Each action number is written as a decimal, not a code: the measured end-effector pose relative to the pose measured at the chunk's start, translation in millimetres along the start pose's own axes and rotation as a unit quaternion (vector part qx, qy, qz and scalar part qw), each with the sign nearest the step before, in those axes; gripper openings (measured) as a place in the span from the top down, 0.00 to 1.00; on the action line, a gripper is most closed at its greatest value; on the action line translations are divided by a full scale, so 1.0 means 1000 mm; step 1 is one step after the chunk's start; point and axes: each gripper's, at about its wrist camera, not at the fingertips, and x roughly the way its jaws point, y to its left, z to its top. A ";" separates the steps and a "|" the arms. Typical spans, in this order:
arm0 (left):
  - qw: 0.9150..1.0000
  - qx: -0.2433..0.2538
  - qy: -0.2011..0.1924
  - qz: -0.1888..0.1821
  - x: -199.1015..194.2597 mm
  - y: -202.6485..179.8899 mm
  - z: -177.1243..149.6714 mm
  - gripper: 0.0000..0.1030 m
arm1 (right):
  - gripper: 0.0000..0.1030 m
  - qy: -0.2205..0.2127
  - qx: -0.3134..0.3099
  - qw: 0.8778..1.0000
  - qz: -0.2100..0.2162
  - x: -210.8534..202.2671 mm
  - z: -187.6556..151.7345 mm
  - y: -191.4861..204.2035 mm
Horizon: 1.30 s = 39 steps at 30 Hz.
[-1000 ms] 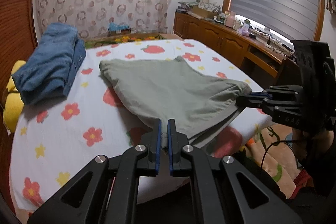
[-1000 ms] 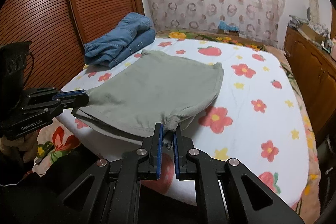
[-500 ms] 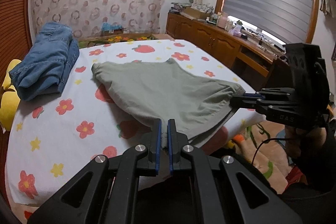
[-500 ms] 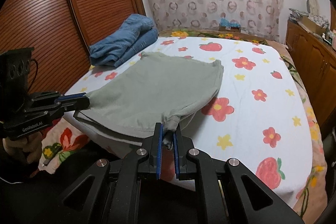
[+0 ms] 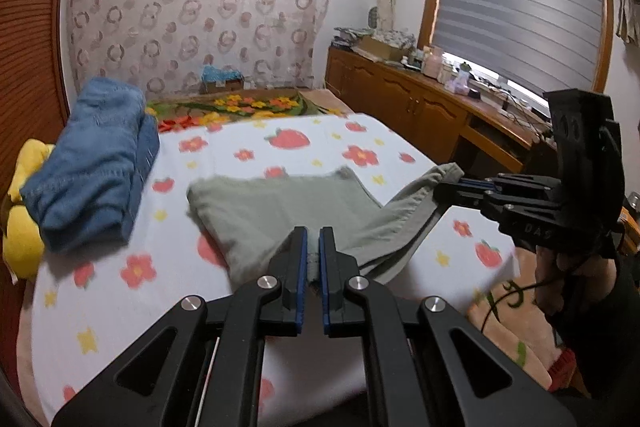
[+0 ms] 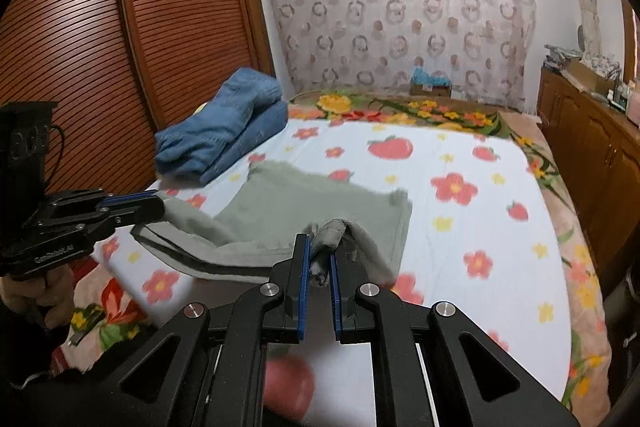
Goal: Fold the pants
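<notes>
Two grippers hold one garment. The bed point(image 5: 120, 307), under a flower-and-strawberry sheet, carries the grey-green pants point(image 5: 280, 211) across its middle toward the near edge; folded blue jeans point(image 5: 92, 171) lie at its far left corner. The pants are judged light, limp and non-slippery: unsupported cloth sags between the holds, so grip at corners or hems, through all layers. The left gripper point(image 5: 313, 263) is clamped on the near-left corner. The right gripper point(image 6: 319, 267) is clamped on a bunched near-right corner, lifted clear of the sheet.
</notes>
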 end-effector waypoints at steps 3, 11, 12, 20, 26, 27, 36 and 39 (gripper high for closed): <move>1.000 0.000 -0.003 0.007 0.012 0.007 0.013 0.94 | 0.91 -0.006 0.003 1.000 -0.005 0.015 0.011 -0.004; 1.000 -0.012 0.009 0.027 0.047 0.027 0.025 0.94 | 0.91 0.015 0.019 1.000 -0.006 0.069 0.019 -0.017; 0.999 -0.012 0.011 0.028 0.051 0.029 0.024 0.94 | 0.91 0.020 0.022 1.000 -0.005 0.076 0.021 -0.018; 0.999 -0.015 0.017 0.039 0.065 0.036 0.015 0.83 | 0.91 0.051 0.026 0.998 -0.009 0.114 0.031 -0.024; 0.999 -0.023 0.014 0.040 0.062 0.046 0.011 0.56 | 0.85 0.059 0.013 0.998 -0.023 0.121 0.039 -0.022; 0.999 -0.023 0.016 0.039 0.062 0.047 0.010 0.54 | 0.83 0.063 0.011 0.998 -0.028 0.121 0.040 -0.022; 0.998 -0.057 0.015 0.027 0.047 0.058 -0.010 0.52 | 0.72 0.070 0.025 0.997 -0.036 0.099 0.029 -0.036; 0.997 -0.067 0.007 0.025 0.038 0.061 -0.014 0.52 | 0.72 0.069 0.029 0.997 -0.033 0.086 0.019 -0.041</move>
